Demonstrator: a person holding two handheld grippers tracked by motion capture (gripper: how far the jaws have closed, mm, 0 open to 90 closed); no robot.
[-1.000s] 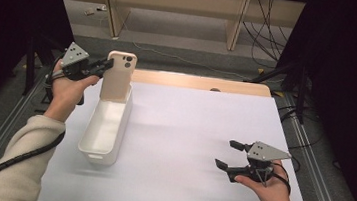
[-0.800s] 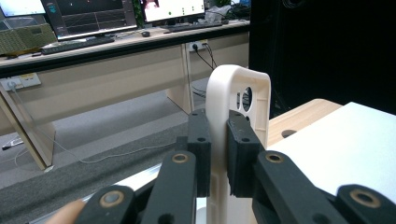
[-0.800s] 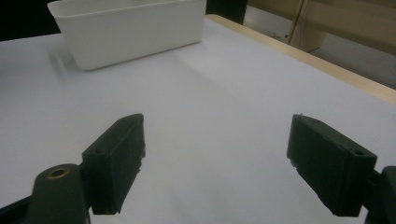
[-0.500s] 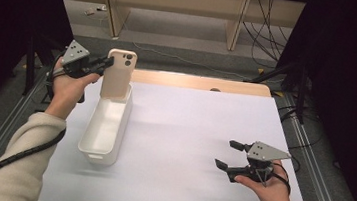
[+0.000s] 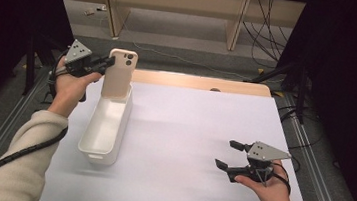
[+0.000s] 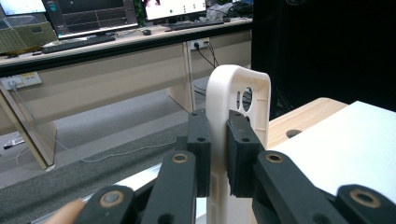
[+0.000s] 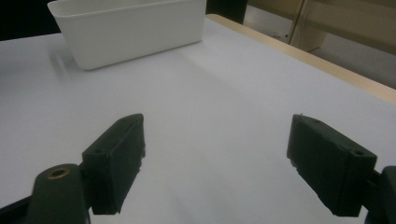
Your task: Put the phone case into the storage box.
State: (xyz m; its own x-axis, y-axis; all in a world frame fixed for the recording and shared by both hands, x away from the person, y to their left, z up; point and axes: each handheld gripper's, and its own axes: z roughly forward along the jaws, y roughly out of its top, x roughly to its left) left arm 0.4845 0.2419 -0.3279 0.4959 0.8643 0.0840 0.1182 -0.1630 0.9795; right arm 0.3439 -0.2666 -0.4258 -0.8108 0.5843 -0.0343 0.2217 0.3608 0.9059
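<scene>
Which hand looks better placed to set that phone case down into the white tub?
The left. Its tongs are already shut on the phone case, upright over the far end of the white tub. The right tongs rest open near the table's other side, away from the tub.

No lettering can be read anywhere; the far monitors (image 6: 98, 16) look too blurred.

Table (image 5: 203, 83) with a white sheet (image 5: 186, 146) over its top.
The sheet covered most of the wooden top, leaving a bare strip along the far edge. A long white bin (image 5: 105, 128) stood directly on the sheet at its left side, its length running front to back.
</scene>
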